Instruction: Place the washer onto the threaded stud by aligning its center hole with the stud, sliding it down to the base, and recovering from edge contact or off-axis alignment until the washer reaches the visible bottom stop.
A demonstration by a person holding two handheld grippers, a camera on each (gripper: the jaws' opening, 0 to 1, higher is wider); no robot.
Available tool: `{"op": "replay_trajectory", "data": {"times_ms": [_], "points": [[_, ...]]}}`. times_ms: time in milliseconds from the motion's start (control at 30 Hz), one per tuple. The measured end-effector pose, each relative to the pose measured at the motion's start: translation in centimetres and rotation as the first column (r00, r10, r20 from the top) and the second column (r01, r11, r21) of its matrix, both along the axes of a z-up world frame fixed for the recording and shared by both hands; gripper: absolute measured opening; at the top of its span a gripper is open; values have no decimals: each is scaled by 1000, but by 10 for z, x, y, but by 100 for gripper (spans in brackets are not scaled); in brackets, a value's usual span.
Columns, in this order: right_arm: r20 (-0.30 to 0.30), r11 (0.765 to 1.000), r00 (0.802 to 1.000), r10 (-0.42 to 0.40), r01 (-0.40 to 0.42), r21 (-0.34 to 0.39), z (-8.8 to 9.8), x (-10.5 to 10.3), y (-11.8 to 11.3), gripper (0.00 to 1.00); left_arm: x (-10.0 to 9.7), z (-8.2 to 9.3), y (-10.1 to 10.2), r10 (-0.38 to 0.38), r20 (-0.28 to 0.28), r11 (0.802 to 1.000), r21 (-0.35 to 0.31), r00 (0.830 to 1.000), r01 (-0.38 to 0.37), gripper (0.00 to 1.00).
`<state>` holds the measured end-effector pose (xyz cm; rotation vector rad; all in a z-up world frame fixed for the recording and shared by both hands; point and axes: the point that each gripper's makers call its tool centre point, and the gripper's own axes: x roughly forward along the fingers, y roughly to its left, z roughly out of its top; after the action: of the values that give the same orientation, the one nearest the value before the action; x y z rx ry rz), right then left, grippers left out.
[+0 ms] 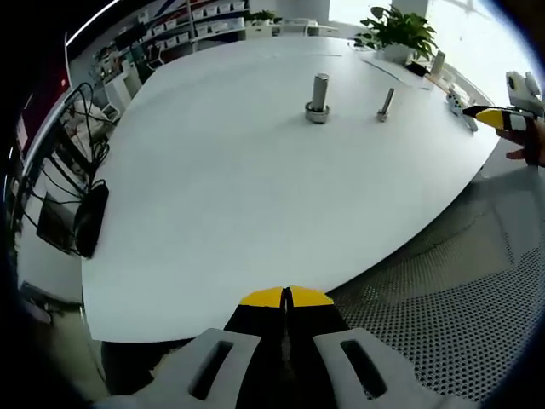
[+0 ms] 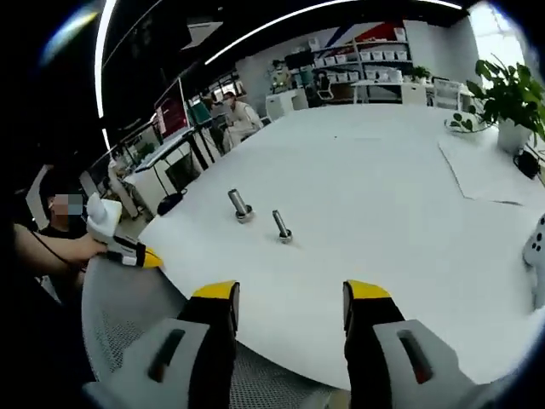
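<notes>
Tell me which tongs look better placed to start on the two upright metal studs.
Right, probably: the right tongs stand open, facing the two upright metal studs; the left tongs are shut.

white table [image 2: 400, 221] | potted plant [image 2: 509, 95] | shelving [image 2: 383, 53] | perforated floor [image 1: 460, 298]

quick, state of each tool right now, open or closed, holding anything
left tool: closed, jaws together, nothing visible between them.
right tool: open, nothing between its jaws.

Nothing is reading clearly from here; no lettering, labels or numbers are showing on the shelves [image 2: 375, 60] or anything else.
</notes>
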<state>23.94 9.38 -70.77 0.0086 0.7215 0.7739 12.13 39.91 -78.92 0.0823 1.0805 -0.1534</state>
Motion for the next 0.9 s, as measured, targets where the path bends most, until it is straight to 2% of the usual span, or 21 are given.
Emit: {"op": "replay_trajectory", "data": {"times_ms": [233, 400, 500, 533, 600, 633, 667, 700, 733, 767, 800, 833, 900], "points": [[7, 1000, 1000, -13, 13, -23, -5, -17, 0, 53, -2, -2, -3, -26, -16, 1000, 5, 1000, 26, 0], [-11, 996, 1000, 10, -11, -92, -24, -32, -1, 53, -2, -2, -2, -28, -17, 1000, 9, 999, 28, 0], [-19, 995, 1000, 4, -5, -98, -30, -34, -3, 52, -2, -3, -2, -31, -23, 999, 9, 999, 31, 0], [-51, 996, 999, 5, -9, -89, -35, -37, -1, 52, -2, -3, -2, -32, -24, 999, 11, 999, 32, 0], [-37, 997, 999, -15, 12, -79, -34, -33, -1, 50, -3, -3, -3, -32, -25, 999, 11, 999, 33, 0], [-50, 996, 998, -23, 19, -83, -38, -34, 0, 49, -3, -4, -4, -32, -29, 999, 2, 999, 32, 0], [-52, 997, 998, -20, 16, -79, -41, -35, 2, 50, -5, -5, -6, -21, -44, 1000, -17, 999, 20, 0], [-52, 993, 999, -13, 7, -116, -48, -36, 0, 49, -9, -7, -6, -20, -74, 1000, -23, 997, 18, 0], [-73, 992, 997, -25, 16, -124, -48, -36, -3, 49, -6, -7, -5, -17, -56, 1000, -17, 998, 16, 0], [-38, 995, 999, -22, 18, -100, -43, -32, 0, 49, -6, -7, -5, -18, -55, 1000, -17, 998, 17, 0], [-33, 994, 999, -16, 13, -105, -44, -33, -1, 49, -6, -7, -6, -17, -57, 1000, -17, 998, 16, 0], [-56, 994, 998, -9, 3, -107, -46, -36, 0, 49, -6, -7, -6, -16, -56, 1000, -18, 998, 15, 0], [-64, 992, 998, -9, 1, -126, -49, -35, -2, 49, -6, -7, -6, -17, -55, 1000, -17, 998, 16, 0]]}}
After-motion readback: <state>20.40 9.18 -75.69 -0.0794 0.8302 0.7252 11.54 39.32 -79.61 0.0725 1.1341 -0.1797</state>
